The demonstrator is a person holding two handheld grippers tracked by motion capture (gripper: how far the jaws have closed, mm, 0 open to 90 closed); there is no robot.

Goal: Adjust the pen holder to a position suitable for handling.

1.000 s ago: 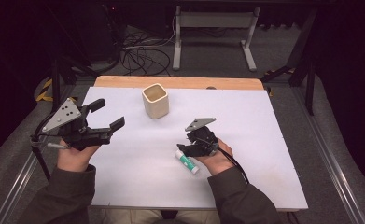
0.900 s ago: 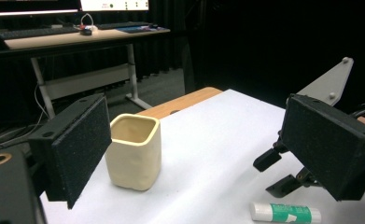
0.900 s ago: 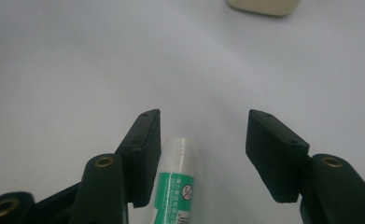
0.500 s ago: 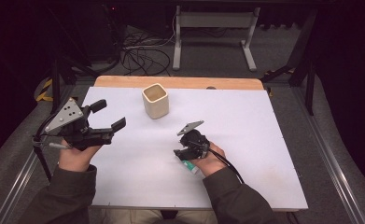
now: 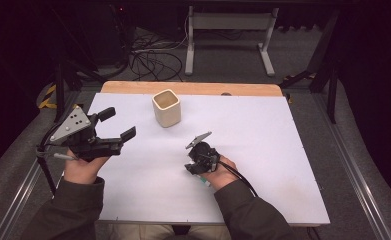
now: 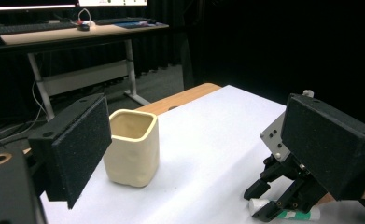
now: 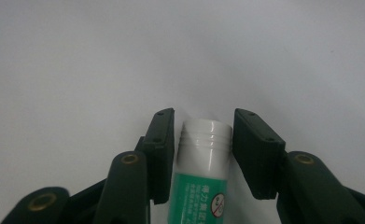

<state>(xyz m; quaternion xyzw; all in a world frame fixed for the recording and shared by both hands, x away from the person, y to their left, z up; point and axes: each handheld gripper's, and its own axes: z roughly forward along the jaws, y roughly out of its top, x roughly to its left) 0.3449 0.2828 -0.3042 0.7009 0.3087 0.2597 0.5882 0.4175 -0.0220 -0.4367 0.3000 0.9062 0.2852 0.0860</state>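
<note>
Right gripper (image 7: 202, 156) narrowly straddles a glue stick (image 7: 201, 172); left gripper (image 6: 194, 158) gapes wide, empty.

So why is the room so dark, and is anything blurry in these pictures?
High view: the white table is lit, its surroundings nearly black. Left gripper view: the cream cup is fairly sharp, the near jaws soft. Right gripper view: the glue stick is slightly blurred, with grey falloff on the table behind.

- Cream cup (image 5: 166, 107)
- Green and white glue stick (image 7: 201, 177), white cap
- Black grippers (image 5: 114, 126)
- White table (image 5: 263, 135), wooden far edge
</note>
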